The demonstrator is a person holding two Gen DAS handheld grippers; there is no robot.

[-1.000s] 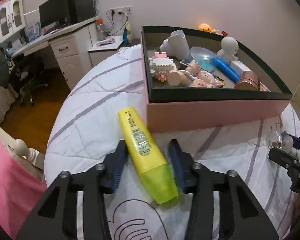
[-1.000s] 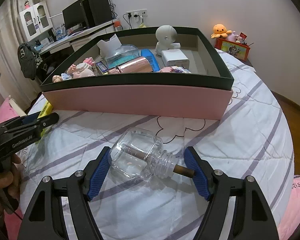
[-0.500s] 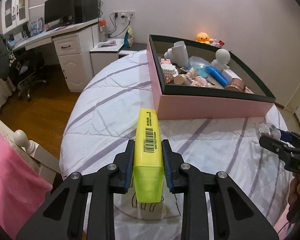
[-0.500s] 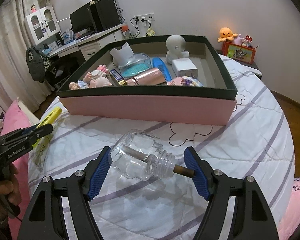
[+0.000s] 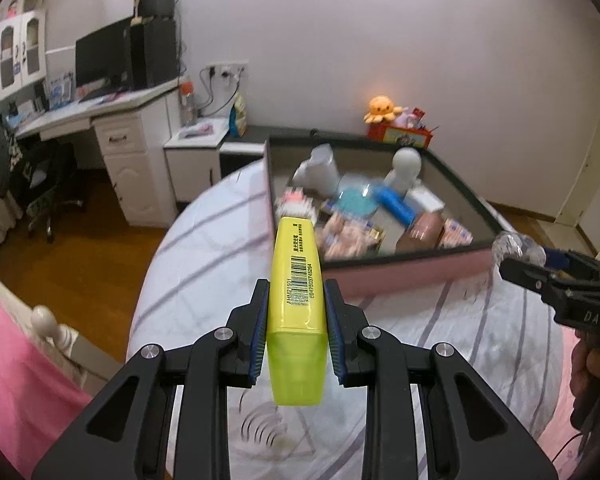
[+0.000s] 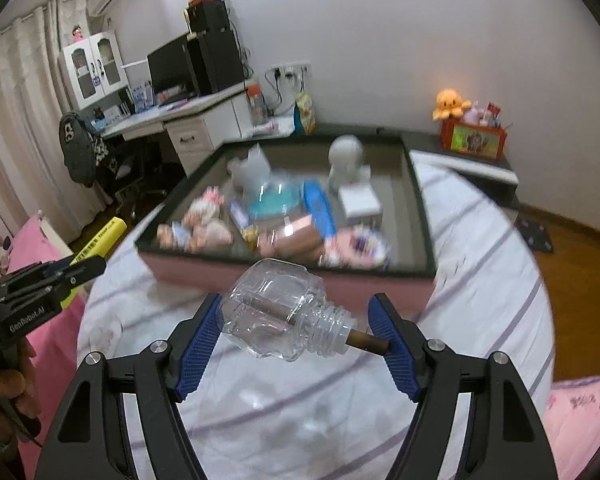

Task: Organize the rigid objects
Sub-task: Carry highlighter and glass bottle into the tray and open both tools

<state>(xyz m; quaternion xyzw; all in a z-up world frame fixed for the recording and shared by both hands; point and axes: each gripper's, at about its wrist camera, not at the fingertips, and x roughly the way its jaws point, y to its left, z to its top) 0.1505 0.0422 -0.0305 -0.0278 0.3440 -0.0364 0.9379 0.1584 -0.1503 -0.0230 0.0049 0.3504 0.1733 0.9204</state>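
Observation:
My left gripper (image 5: 296,292) is shut on a yellow highlighter (image 5: 298,280), held lengthwise between the pads above the striped bedspread (image 5: 204,280). My right gripper (image 6: 296,304) is shut on a clear glass bottle (image 6: 276,316). One pad presses the bottle's body and the other presses the end of its brown stopper (image 6: 370,344). The bottle hangs clear of the bed. Ahead of both lies a pink box with a dark rim (image 6: 424,220), its pink wall (image 5: 400,280) facing me. Each gripper shows in the other's view: the right gripper (image 5: 540,272) and the left gripper (image 6: 88,266).
The box holds several toys, among them a white figure (image 6: 346,156) and a blue case (image 6: 320,208). A desk with a monitor (image 5: 100,60), a chair (image 5: 40,184) and a nightstand (image 5: 196,152) stand beyond the bed. An orange plush (image 6: 450,102) sits on a red box. Pink bedding (image 5: 16,380) lies at the left.
The left gripper went from open around the highlighter to shut on it and lifted it off the bed. The right gripper rose with the bottle. The box now sits farther below both.

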